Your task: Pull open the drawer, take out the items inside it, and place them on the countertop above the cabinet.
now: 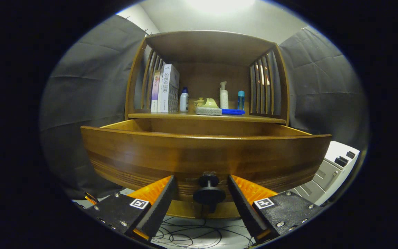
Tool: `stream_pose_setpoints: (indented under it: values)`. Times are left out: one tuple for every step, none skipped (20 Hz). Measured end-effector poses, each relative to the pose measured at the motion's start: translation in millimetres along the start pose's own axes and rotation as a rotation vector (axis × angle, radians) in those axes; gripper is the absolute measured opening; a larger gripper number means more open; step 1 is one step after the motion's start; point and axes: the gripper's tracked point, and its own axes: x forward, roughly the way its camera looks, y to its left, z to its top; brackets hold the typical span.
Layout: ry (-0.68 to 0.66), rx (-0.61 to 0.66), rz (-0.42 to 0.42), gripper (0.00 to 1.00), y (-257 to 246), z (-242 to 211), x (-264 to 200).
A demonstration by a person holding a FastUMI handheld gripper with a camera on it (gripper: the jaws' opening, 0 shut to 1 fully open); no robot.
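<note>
The wooden cabinet's drawer [206, 155] stands pulled out toward me, and its front panel hides whatever lies inside. Its dark round knob [208, 192] sits between my fingers, with a gap on each side. My gripper [201, 178] is open, its fingertips close to the drawer front. On the countertop [171, 116] above the drawer lie a grey sponge [208, 111] and a blue flat item [233, 111]. Behind them stand a pale green object [210, 103], a white pump bottle [224, 97], a small blue bottle [241, 100] and a white bottle with a blue cap [184, 100].
Upright books [166, 90] stand at the countertop's left end, under the cabinet's roof and slatted sides [266, 84]. A white and grey unit [333, 166] sits low to the right of the drawer. Loose cables [192, 235] lie on the floor below the knob.
</note>
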Motion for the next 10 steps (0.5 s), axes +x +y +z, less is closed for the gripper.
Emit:
stream_pose_setpoints:
  values:
    - [0.001,-0.008,-0.01,0.95,-1,0,0]
    - [0.002,-0.018,-0.016,0.95,0,-1,1]
    - [0.005,-0.026,-0.016,0.95,0,-1,2]
    - [0.003,-0.024,-0.013,0.95,0,0,3]
    - [0.003,-0.017,-0.008,0.95,-1,0,4]
    - [0.001,-0.014,-0.003,0.95,-2,0,6]
    - [0.003,-0.017,0.001,0.95,-3,1,7]
    - [0.005,-0.017,0.003,0.95,-4,1,9]
    - [0.006,-0.014,0.005,0.96,-4,1,11]
    - [0.007,-0.012,0.006,0.96,-3,2,12]
